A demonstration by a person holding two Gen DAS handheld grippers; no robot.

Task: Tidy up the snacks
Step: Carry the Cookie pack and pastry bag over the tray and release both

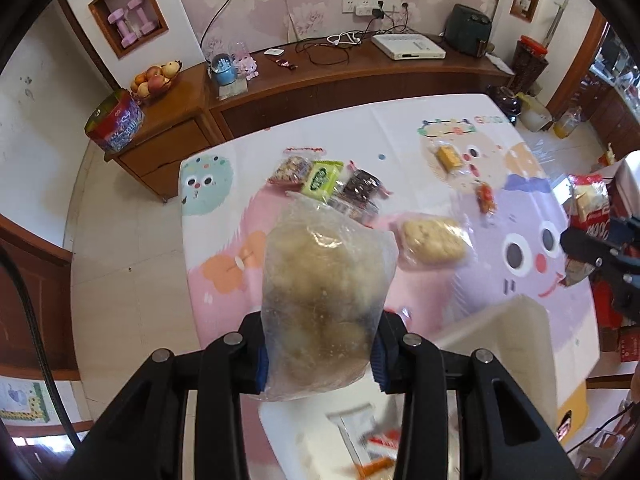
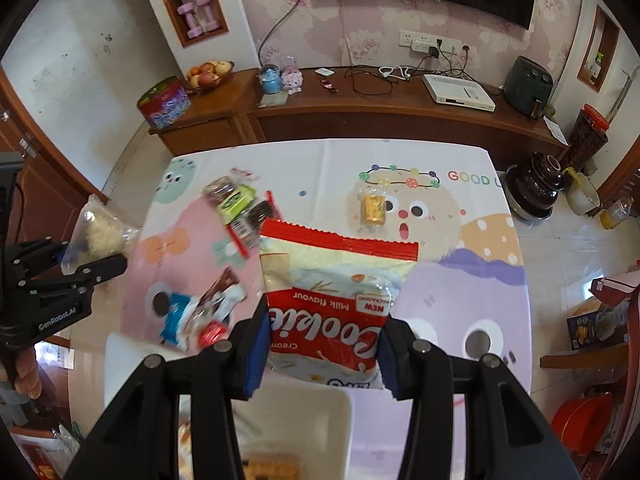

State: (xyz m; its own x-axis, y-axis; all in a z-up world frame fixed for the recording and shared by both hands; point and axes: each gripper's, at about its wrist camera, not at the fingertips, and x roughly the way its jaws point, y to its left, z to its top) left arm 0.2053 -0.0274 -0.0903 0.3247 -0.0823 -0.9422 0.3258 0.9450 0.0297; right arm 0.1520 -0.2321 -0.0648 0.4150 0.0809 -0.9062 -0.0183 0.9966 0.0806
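Observation:
My left gripper (image 1: 318, 364) is shut on a clear bag of beige puffed snacks (image 1: 324, 292), held up above the table. The right wrist view shows that same gripper (image 2: 94, 270) and bag (image 2: 100, 232) at the left edge. My right gripper (image 2: 320, 360) is shut on a red and white cookie bag (image 2: 336, 292), which hangs over the white bin (image 2: 304, 404). From the left wrist view, the right gripper (image 1: 592, 252) and its cookie bag (image 1: 588, 204) appear at the far right. The bin's wall (image 1: 508, 340) stands below the left gripper, with a few packets blurred inside.
Loose snacks lie on the cartoon-print table (image 2: 460, 280): a green packet (image 2: 236, 200), a dark packet (image 2: 260, 216), a yellow bar in clear wrap (image 2: 374, 208), a blue cookie packet (image 2: 174, 312) and a bagged cake (image 1: 434, 240). A wooden sideboard (image 2: 400, 116) runs behind.

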